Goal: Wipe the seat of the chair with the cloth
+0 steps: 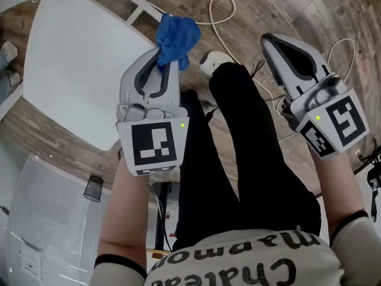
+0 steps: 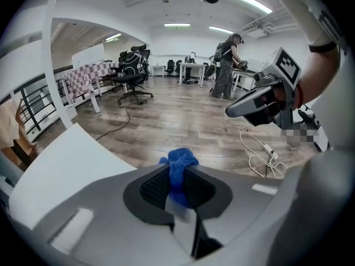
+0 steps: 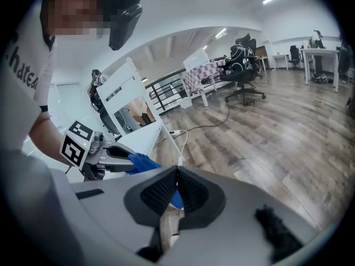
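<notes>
Wood floor [image 1: 280, 5] under you. White chair seat [image 1: 77, 70] on your left. Your left gripper [image 1: 162, 63] is just beside seat's edge, jaws squeezed tight on blue cloth [image 1: 177, 36]. Cloth bunched up, sticks out past jaw tips, not on seat. Your right gripper [image 1: 272, 42] over floor, well apart from seat, jaws pressed together, holding nothing.

White cable [image 1: 233, 6] loops on wooden floor [image 1: 280, 5]; black office chair [image 2: 133, 71] beyond.
</notes>
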Tool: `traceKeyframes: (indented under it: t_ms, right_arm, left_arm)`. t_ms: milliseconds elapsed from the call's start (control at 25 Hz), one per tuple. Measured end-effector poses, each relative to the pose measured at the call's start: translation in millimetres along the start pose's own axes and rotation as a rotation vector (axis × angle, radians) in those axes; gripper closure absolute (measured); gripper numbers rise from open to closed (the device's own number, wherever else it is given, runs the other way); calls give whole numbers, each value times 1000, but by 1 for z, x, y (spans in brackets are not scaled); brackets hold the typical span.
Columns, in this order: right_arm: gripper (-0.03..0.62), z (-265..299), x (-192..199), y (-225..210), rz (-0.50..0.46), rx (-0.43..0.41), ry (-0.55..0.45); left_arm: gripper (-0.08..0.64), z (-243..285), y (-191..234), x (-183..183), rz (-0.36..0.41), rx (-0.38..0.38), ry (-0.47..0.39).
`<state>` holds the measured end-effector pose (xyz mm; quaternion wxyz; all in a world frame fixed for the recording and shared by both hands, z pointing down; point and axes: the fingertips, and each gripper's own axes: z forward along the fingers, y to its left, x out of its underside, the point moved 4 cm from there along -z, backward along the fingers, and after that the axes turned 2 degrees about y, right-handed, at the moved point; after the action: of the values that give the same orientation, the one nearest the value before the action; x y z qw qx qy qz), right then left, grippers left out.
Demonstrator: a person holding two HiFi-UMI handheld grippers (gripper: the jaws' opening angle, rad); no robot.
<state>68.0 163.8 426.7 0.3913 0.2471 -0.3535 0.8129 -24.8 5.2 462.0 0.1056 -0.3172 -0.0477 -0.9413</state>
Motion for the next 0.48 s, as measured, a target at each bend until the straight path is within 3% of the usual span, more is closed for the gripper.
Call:
traceKeyframes:
  t_ms: [160,360,400,480]
  right_arm:
    - [577,-6,-8,3,-4,7,-19]
    - [577,-19,-30,28,-28,8,-52]
    - [577,-20,-36,37,-34,4,-60]
    - [577,-21,-48,59,-46,-9,-73]
  left_arm:
    - [506,6,-8,-9,10,3,-8]
    - [506,-49,-27,-28,-2,41,-123]
    - [506,-66,-26,-29,-32,39,-148]
    - [506,-105,-16,-18,-173,15,-164]
